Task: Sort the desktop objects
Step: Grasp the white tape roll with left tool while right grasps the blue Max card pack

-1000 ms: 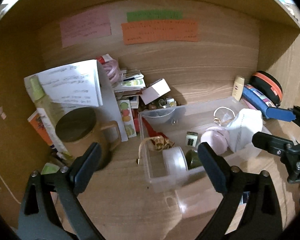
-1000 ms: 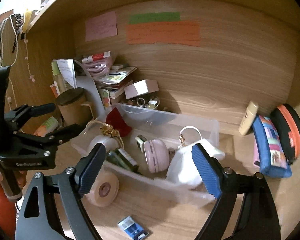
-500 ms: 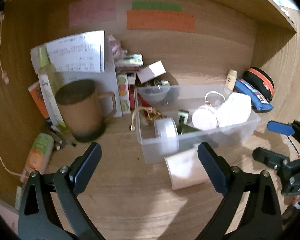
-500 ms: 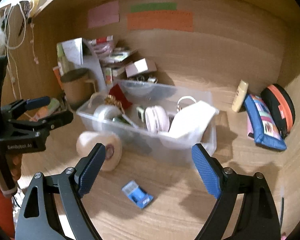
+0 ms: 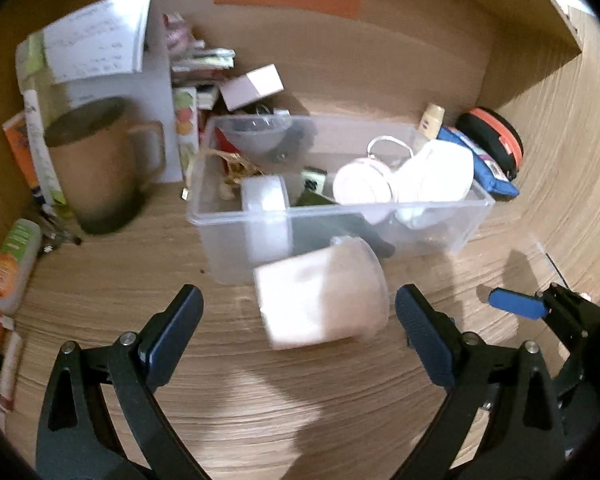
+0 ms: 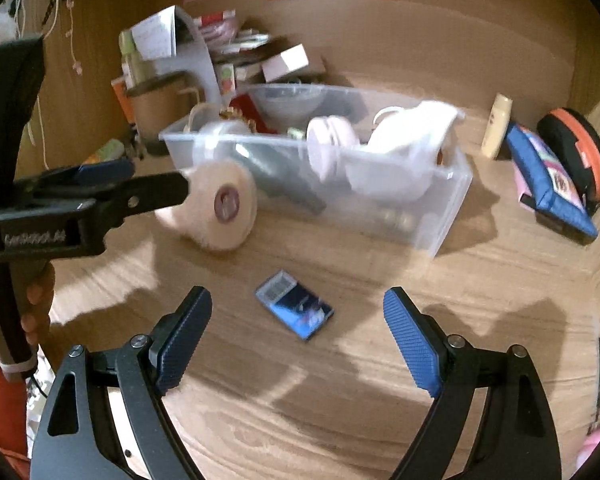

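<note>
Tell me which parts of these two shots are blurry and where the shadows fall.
Left wrist view: the tape roll and mug are smeared, the fingers sharp. Right wrist view: the clear bin is soft, and finger shadows darken the desk.

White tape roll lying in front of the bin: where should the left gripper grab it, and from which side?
Grip the white tape roll across its two flat faces, coming from the desk's front edge. It lies on its side, core facing sideways, between the open left gripper pads, with the clear bin close behind.
</note>
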